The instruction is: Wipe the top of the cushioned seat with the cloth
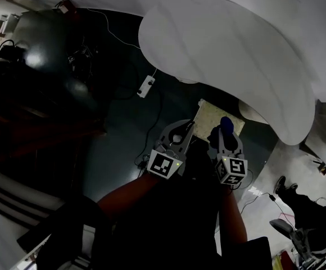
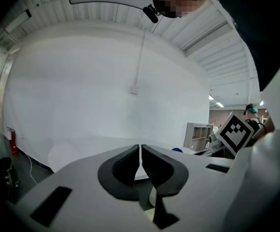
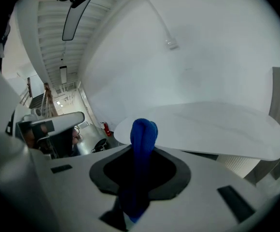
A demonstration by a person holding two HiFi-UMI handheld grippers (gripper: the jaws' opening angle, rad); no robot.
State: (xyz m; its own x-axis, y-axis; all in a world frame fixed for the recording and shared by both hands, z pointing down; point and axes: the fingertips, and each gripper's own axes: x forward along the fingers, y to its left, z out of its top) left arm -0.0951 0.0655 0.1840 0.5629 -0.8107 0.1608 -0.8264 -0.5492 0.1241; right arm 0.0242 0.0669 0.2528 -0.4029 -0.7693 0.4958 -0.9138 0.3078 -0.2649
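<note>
One blue cloth clamped in right tongs (long axis along jaws), left tongs closed, empty

The dark, glossy floor carries a white power strip with thin cords running off it. Nearby lies a pale, mottled square mat. Further right, on lighter grey floor, lies a white cable.
</note>
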